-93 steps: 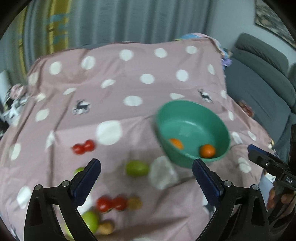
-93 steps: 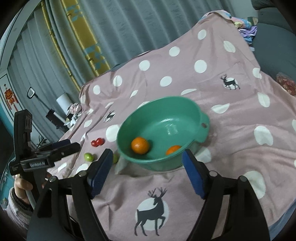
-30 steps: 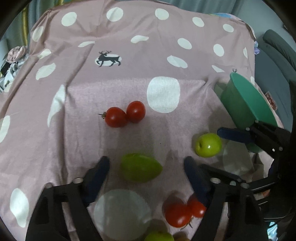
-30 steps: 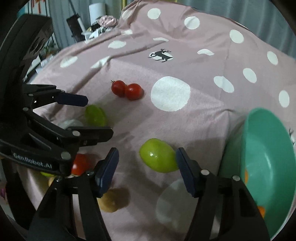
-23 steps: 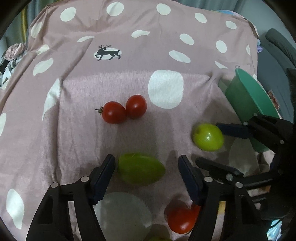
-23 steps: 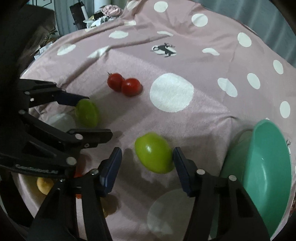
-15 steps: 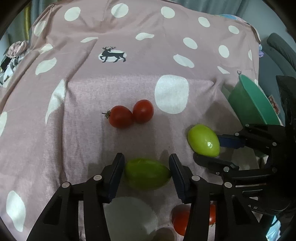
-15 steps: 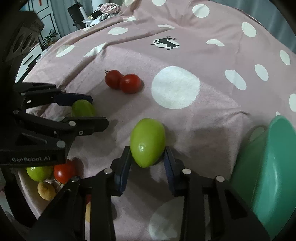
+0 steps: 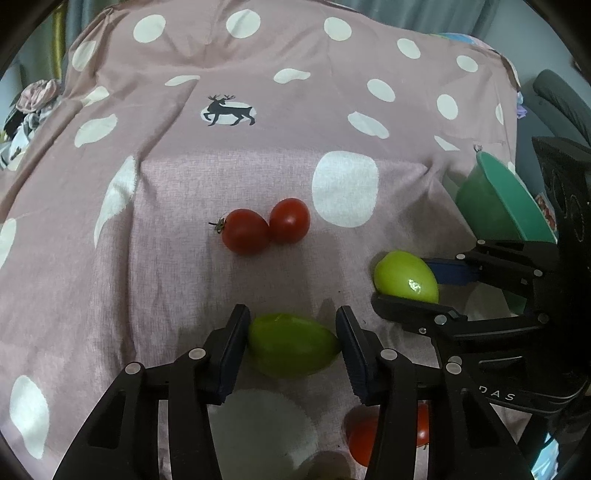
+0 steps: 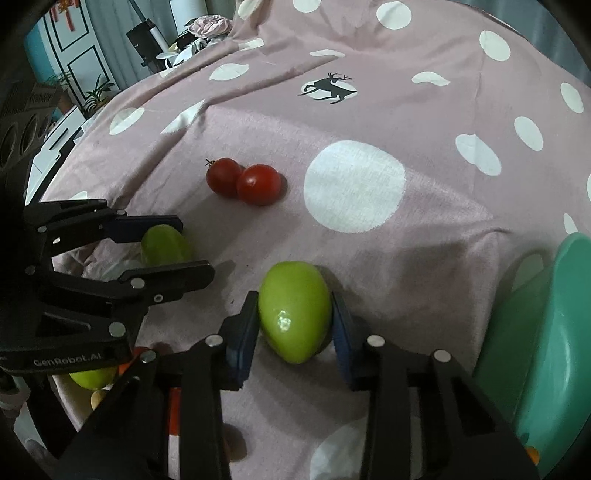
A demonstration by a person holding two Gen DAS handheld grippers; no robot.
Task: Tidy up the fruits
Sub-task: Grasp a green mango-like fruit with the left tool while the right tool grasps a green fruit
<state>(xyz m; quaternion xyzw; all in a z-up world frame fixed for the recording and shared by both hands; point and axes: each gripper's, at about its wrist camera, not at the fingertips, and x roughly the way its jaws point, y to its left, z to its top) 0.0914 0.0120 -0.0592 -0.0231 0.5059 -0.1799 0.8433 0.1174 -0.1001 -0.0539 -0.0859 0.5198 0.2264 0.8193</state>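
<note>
My left gripper [image 9: 291, 347] is shut on a green fruit [image 9: 291, 349] that rests on the pink dotted cloth [image 9: 166, 229]; both pads touch its ends. It also shows in the right wrist view [image 10: 166, 245]. My right gripper [image 10: 295, 319] is shut on a second green fruit [image 10: 293, 314], also seen in the left wrist view [image 9: 404, 277], low on the cloth. Two red tomatoes [image 9: 266, 226] lie together beyond both grippers. The green bowl [image 10: 554, 332] stands at the right, also seen in the left wrist view [image 9: 498, 206].
More fruit lies near the front edge: red tomatoes [image 9: 369, 437], a green fruit [image 10: 92, 376] and a small yellow-brown one [image 10: 98, 398]. A grey sofa [image 9: 565, 103] is at the far right. Household clutter [image 10: 199, 29] stands beyond the cloth's left side.
Both grippers have moved down onto the two green fruits and closed, their fingers narrowing from wide open to touching the fruit on both sides.
</note>
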